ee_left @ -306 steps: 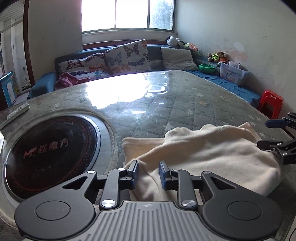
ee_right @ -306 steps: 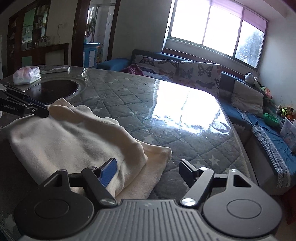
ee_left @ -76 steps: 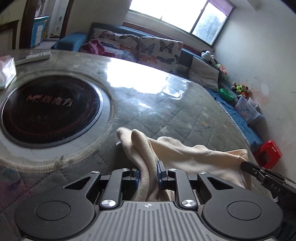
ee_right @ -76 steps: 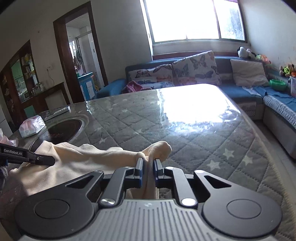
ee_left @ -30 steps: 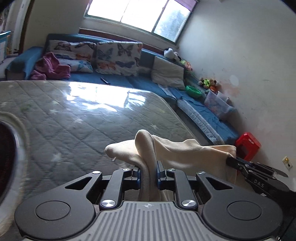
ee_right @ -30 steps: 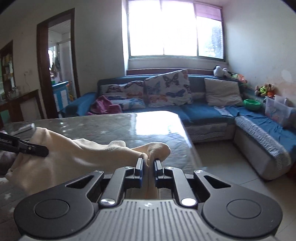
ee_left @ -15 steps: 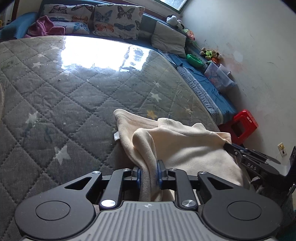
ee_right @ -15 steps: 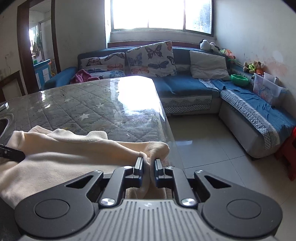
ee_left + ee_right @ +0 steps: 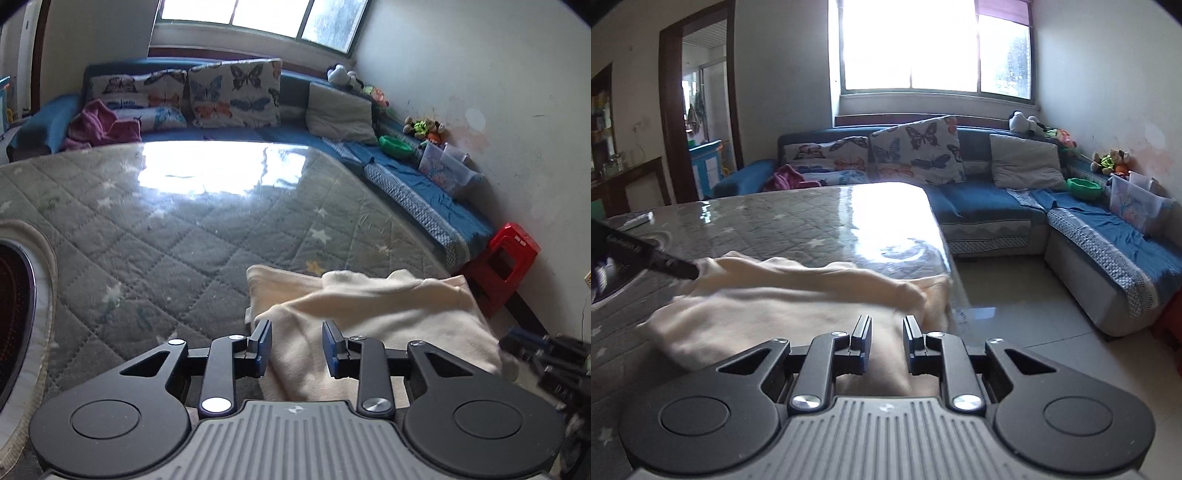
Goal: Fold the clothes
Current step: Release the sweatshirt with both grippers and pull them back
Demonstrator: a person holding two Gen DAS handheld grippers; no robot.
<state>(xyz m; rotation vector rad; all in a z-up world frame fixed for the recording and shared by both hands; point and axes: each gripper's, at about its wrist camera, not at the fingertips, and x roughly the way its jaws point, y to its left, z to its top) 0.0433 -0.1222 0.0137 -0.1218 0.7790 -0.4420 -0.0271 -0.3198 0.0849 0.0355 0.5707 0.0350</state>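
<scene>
A cream garment (image 9: pixel 373 314) lies folded on the quilted grey table (image 9: pixel 184 229), near its right edge. It also shows in the right wrist view (image 9: pixel 783 299), bunched by the table corner. My left gripper (image 9: pixel 296 345) is open, its jaws standing on either side of the garment's near edge without pinching it. My right gripper (image 9: pixel 885 345) is open just over the cloth. The right gripper shows blurred at the right of the left wrist view (image 9: pixel 550 362). The left gripper's fingers (image 9: pixel 646 254) touch the garment's far end in the right wrist view.
A round black hotplate (image 9: pixel 14 302) is set in the table at the left. A blue corner sofa (image 9: pixel 997 199) with butterfly cushions runs behind and to the right. A red stool (image 9: pixel 506 258) stands by the wall. Tiled floor (image 9: pixel 1015 314) lies beyond the table edge.
Both grippers have opened and let go of the garment, which now rests folded on the table. Both have drawn back slightly from the cloth.
</scene>
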